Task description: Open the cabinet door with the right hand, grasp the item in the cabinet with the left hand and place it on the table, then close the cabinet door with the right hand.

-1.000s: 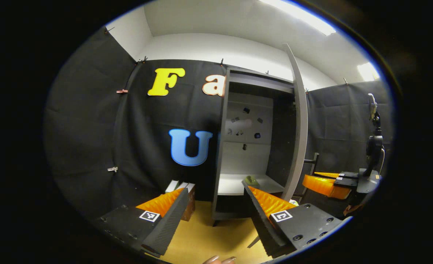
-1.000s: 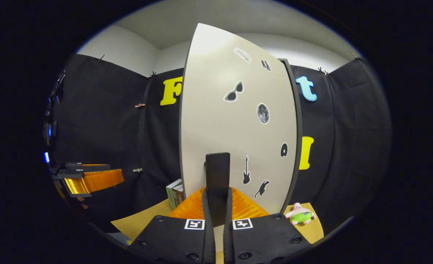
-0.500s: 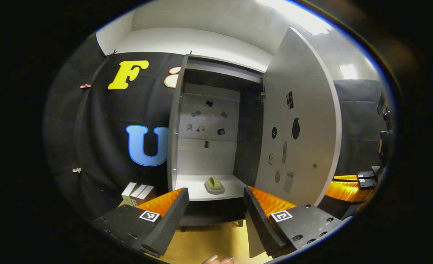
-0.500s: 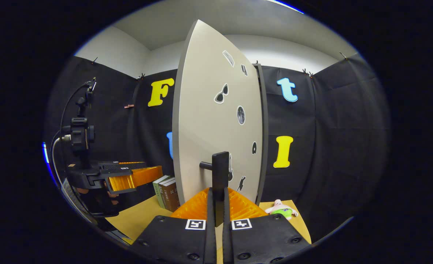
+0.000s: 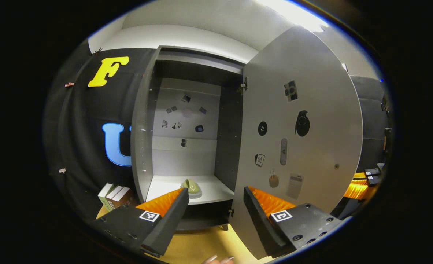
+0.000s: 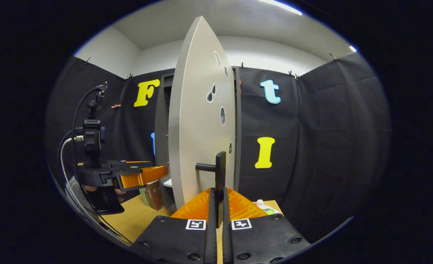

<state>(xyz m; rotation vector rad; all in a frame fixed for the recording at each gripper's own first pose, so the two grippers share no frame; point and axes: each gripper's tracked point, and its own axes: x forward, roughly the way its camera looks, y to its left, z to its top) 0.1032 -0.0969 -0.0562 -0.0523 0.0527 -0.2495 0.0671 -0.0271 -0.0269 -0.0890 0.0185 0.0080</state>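
On the cabinet's shelf (image 5: 209, 190), near its front edge, sits a small green item (image 5: 192, 187). Left tongs (image 5: 212, 205) hover before it, spread apart. Right tongs (image 6: 219, 205) (fingers together) clamp the open door's handle (image 6: 220, 172).

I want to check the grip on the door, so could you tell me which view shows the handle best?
The right gripper view: the handle stands upright in the middle, the right gripper shut on its lower end. The left gripper view faces the door's inner side, with the handle behind it.
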